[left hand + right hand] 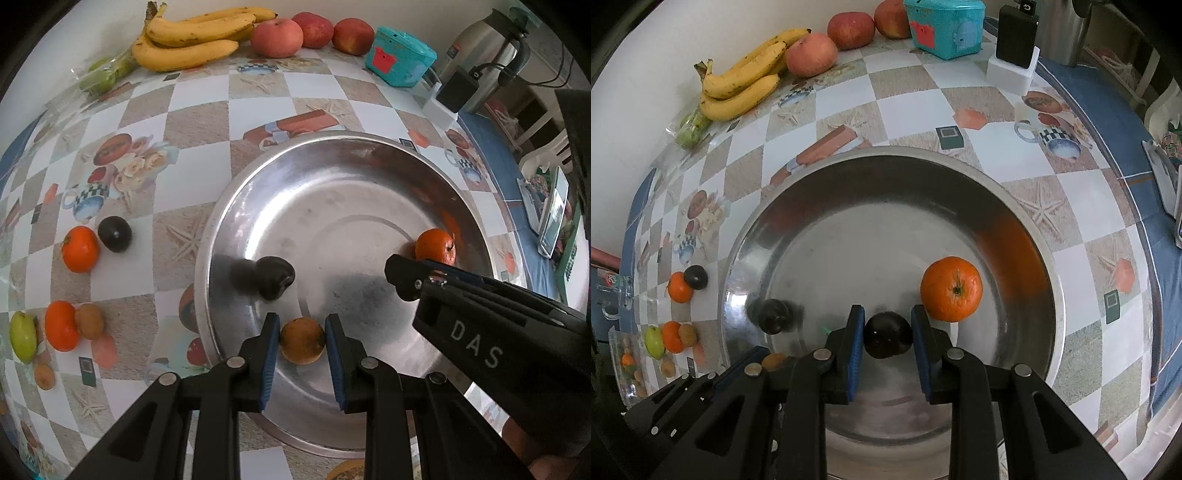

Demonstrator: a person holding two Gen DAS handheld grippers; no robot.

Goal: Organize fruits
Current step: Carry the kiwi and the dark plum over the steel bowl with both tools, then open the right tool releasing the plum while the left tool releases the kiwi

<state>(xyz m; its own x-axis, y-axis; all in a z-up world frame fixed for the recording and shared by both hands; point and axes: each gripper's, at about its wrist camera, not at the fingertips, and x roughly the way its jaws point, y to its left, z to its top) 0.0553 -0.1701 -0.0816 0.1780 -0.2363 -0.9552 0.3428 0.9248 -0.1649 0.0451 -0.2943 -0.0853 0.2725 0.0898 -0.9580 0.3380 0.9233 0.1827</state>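
Both claws hang over the steel bowl (746,236) on the counter (192,110), each clamped on one fruit. Left claw (302,341) pinches a brownish-orange fruit (302,341); right claw (887,334) pinches a dark plum (887,334), and an orange (951,289) sits just right of it. Release looks next: each fruit hangs directly above the bowl floor. Whether either touches it is unclear.
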